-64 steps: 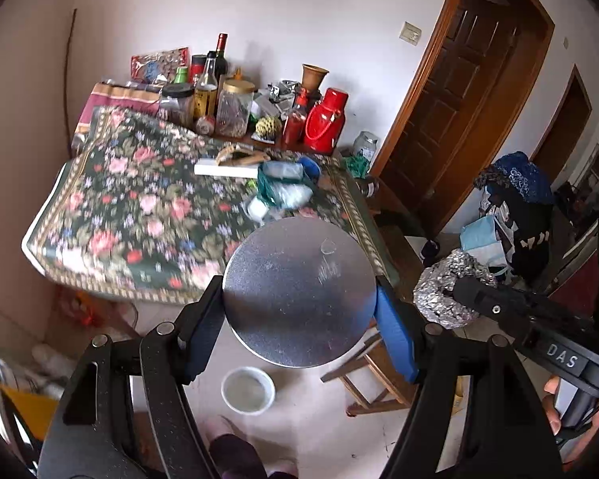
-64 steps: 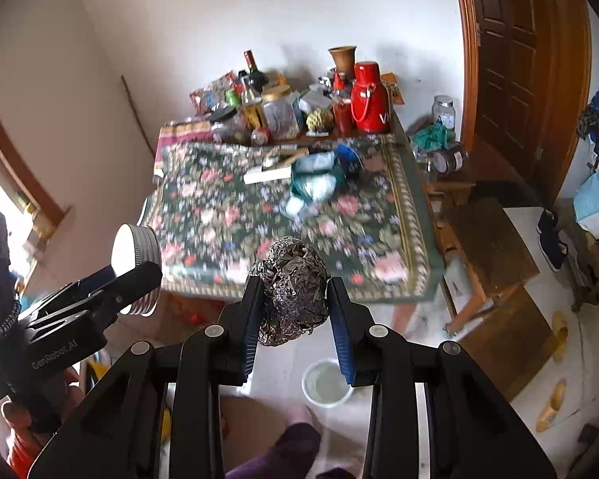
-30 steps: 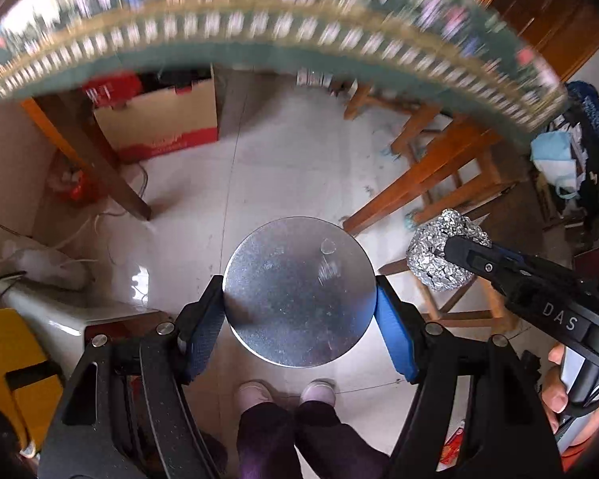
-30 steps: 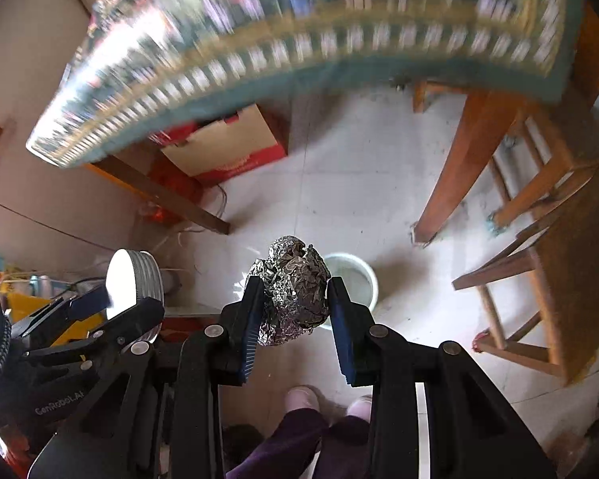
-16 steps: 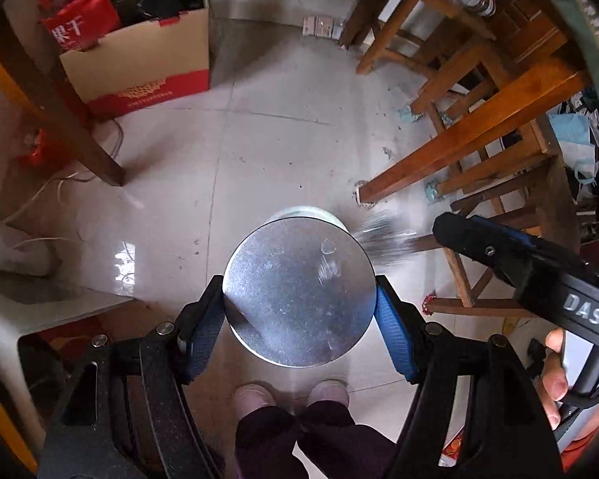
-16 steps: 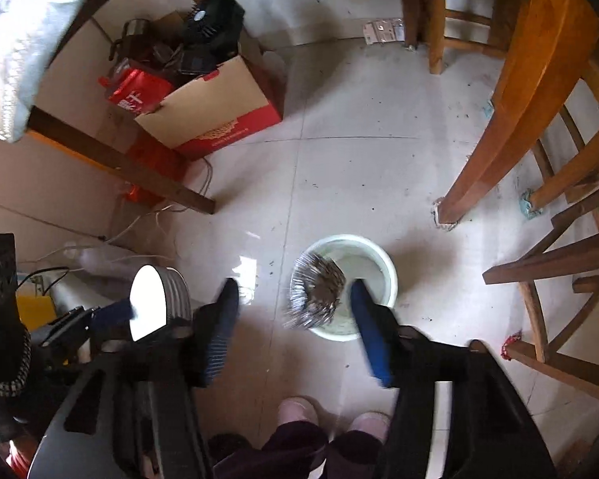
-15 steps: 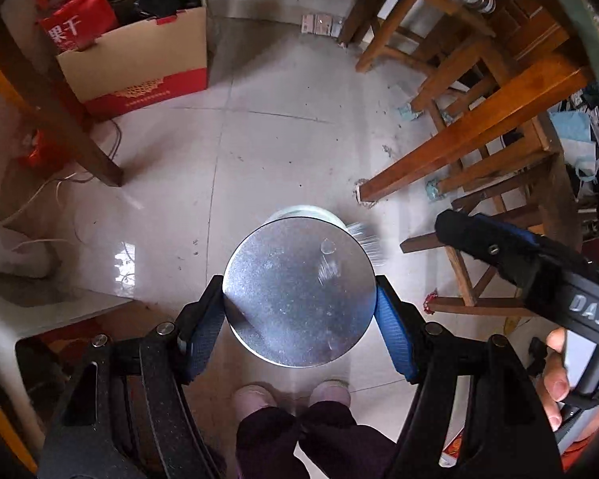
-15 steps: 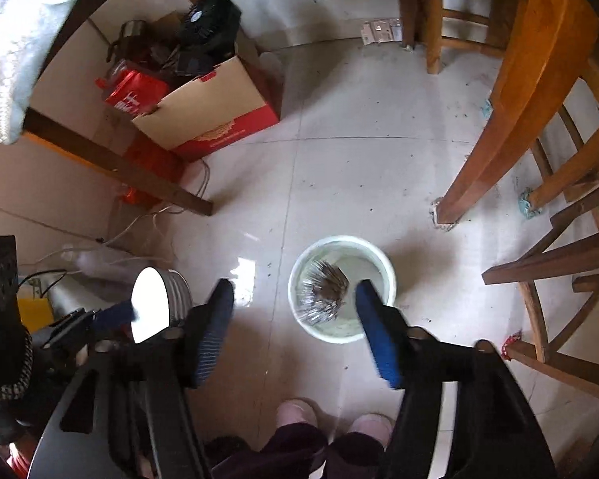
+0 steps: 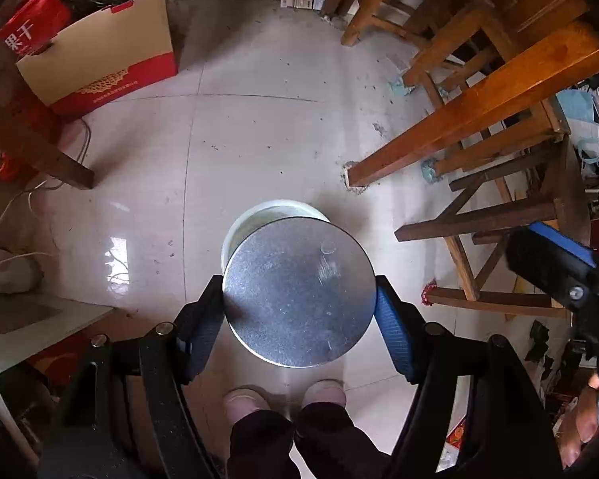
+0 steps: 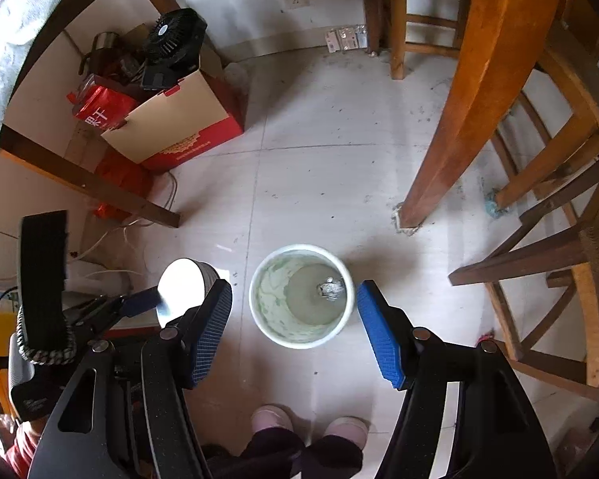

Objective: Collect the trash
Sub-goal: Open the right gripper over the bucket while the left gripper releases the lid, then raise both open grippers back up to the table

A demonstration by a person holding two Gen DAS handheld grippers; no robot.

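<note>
Down on the tiled floor (image 10: pixel 319 183) stands a pale round bin (image 10: pixel 259 307), close to the person's two shoes (image 10: pixel 271 419). A little ball of silver foil (image 10: pixel 330 289) lies at the bottom of the bin. The right claw (image 10: pixel 295 327) hangs over it with its blue pads (image 10: pixel 379 339) spread wide and nothing between them. The left claw (image 9: pixel 299 319) points down too, and its pads squeeze a round silver lid (image 9: pixel 297 293) from both sides. The lid covers most of the bin in the left view. A red and tan box (image 10: pixel 179 127) sits by the wall, and wooden chair legs (image 10: pixel 471 127) stand near the bin.
</note>
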